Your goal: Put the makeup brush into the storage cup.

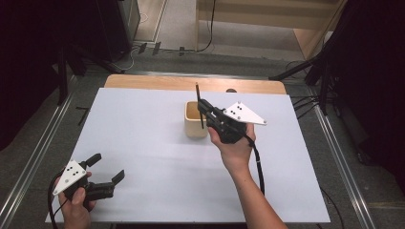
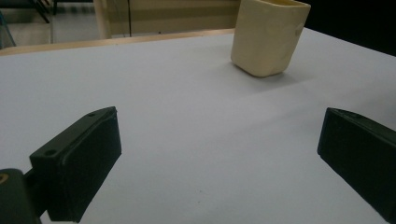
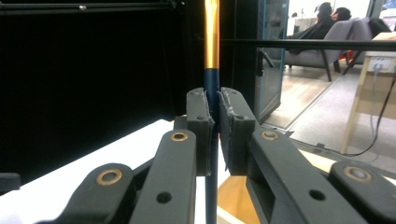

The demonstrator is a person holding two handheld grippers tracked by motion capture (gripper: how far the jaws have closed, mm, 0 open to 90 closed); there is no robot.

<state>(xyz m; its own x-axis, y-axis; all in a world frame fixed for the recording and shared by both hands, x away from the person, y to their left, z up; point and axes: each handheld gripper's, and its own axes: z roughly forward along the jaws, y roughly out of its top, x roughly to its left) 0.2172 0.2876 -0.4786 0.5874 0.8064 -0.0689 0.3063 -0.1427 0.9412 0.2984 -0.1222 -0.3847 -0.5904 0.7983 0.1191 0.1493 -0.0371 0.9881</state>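
1. A thin dark stick (image 1: 199, 106) stands upright over the cream cup (image 1: 194, 120), clamped between the jaws of the right gripper (image 1: 203, 106).
2. The right gripper view adds a gold band on its upper shaft (image 3: 211, 32); no writing is legible.
3. The left gripper (image 1: 108, 168) rests near the white tabletop's (image 1: 143, 143) near-left corner, jaws spread and empty.

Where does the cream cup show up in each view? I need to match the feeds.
High view: cream cup at table centre, just left of the right gripper.
Left gripper view: top, right of centre, standing on the white table.
Right gripper view: cannot make it out behind the jaws shut on the pen.
Shared landmark: the white table.
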